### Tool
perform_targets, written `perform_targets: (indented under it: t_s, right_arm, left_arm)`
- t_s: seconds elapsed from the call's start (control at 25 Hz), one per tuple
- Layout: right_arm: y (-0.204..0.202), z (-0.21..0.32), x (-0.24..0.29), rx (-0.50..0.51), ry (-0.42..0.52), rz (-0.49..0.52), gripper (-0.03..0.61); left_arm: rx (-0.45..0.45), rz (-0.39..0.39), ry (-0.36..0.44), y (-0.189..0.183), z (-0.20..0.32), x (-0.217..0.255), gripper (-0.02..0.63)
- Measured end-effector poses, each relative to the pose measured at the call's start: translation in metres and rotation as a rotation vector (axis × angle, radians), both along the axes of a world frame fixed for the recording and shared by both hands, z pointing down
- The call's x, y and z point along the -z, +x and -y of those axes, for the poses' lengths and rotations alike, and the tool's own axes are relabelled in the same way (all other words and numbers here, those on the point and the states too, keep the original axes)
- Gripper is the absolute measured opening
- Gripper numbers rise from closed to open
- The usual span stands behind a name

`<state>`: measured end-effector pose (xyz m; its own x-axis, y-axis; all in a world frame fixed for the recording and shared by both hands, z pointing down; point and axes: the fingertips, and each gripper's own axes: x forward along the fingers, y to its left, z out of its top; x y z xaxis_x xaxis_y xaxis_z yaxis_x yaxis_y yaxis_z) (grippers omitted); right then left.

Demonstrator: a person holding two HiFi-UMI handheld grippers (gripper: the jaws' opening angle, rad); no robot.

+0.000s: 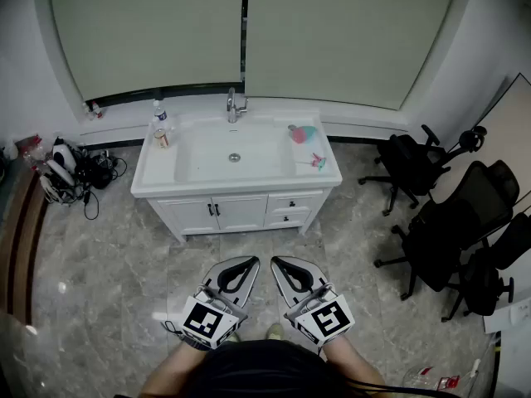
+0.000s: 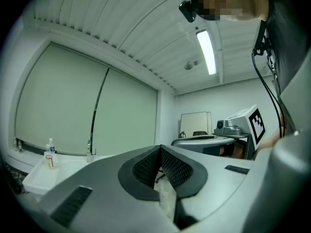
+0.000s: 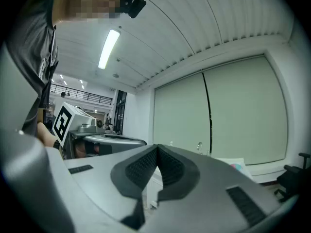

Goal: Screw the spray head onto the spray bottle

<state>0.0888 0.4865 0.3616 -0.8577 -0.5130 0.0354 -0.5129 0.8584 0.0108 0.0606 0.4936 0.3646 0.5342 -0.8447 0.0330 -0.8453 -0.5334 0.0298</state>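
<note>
Both hands are drawn in close to the person's body, side by side, each gripper held level and aimed at the rectangular white basin (image 1: pixel 207 157) ahead. The left gripper (image 1: pixel 250 263) has its jaws fully together, pad against pad, with nothing between them. The right gripper (image 1: pixel 279 263) is closed the same way and is also empty. Their tips sit near each other above the grey marble floor (image 1: pixel 99 272), well short of the basin.

The basin is sunk into a white cabinet bench (image 1: pixel 154 182) and holds only a round metal drain (image 1: pixel 235 157) at its middle. A chrome tap (image 1: pixel 235 106) stands behind the basin. A clear plastic bottle with a pale cap (image 1: pixel 159 121) stands upright at the basin's back left corner. The teal and pink spray bottle (image 1: pixel 304 133) rests on the bench at the basin's back right corner. The small pink and teal spray head (image 1: pixel 316 162) lies apart from it, right of the basin and nearer the front; both are too small to show detail. Black office chairs (image 1: pixel 452 222) stand well right of the basin.
</note>
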Motion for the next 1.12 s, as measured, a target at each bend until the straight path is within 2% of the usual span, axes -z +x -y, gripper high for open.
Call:
perform_targets:
  t_s: [0.52, 0.76, 0.96, 1.12]
  right_arm:
    - [0.001, 0.003, -0.003, -0.002, -0.005, 0.005, 0.0]
    - [0.005, 0.008, -0.003, 0.001, -0.057, 0.061, 0.0]
    - [0.032, 0.022, -0.01, -0.015, -0.099, 0.058, 0.0]
    - [0.064, 0.04, -0.018, -0.003, -0.134, 0.052, 0.038]
  left_arm:
    - [-0.01, 0.002, 0.0, 0.002, 0.004, -0.004, 0.005]
    - [-0.021, -0.006, -0.025, 0.004, 0.007, -0.01, 0.005]
    - [-0.045, 0.001, -0.074, 0.021, 0.024, -0.023, 0.005]
    - [-0.063, 0.016, -0.077, 0.053, 0.052, -0.025, 0.005]
